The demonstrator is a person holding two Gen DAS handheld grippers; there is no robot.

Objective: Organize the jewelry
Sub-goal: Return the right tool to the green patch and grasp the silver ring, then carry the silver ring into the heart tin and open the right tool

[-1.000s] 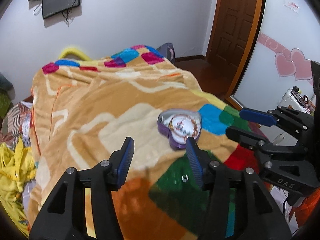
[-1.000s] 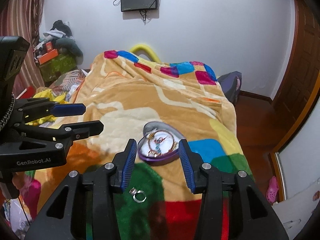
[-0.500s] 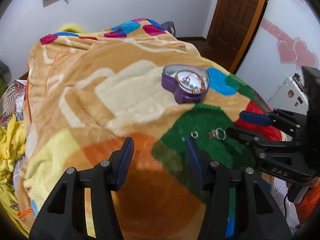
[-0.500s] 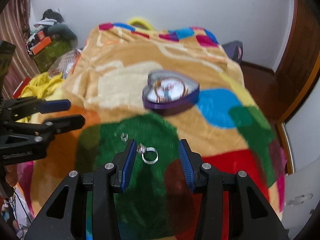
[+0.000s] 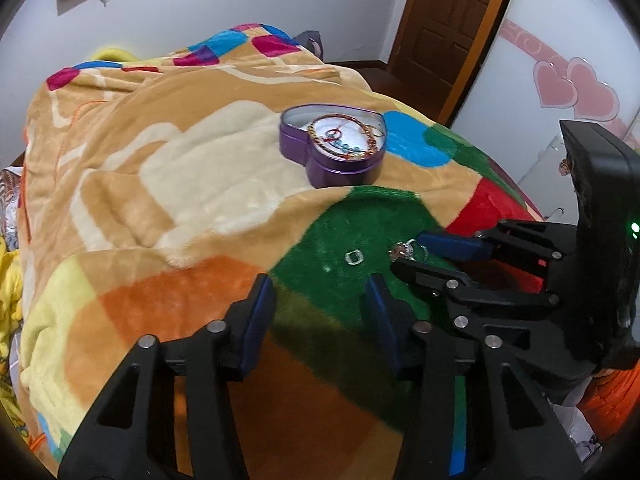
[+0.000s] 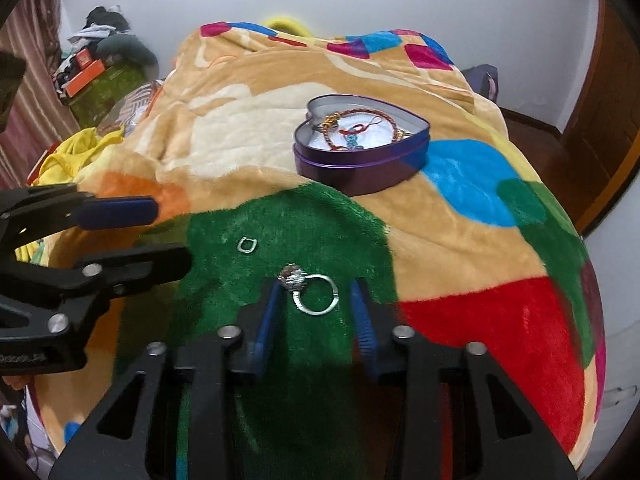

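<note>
A purple heart-shaped tin (image 5: 334, 148) (image 6: 362, 152) with bracelets inside sits on the colourful blanket (image 5: 188, 184) (image 6: 460, 232). On the blanket's green patch lie a silver ring with a stone (image 6: 310, 292) (image 5: 406, 250) and a small square silver ring (image 6: 247, 245) (image 5: 354, 257). My right gripper (image 6: 316, 304) (image 5: 434, 256) is low over the stone ring, which lies between its closing jaws; the pads do not press it. My left gripper (image 5: 320, 300) (image 6: 164, 232) hovers left of the small ring, jaws closing with nothing between them.
Yellow cloth and piled clutter (image 6: 92, 64) lie beside the bed on the left. A wooden door (image 5: 452, 28) and a white cabinet with pink hearts (image 5: 572, 88) stand to the right. The blanket falls away at the near edge.
Both grippers have sunk toward the blanket and tilted down. The right one now has the stone ring between its fingers, and both pairs of jaws have narrowed.
</note>
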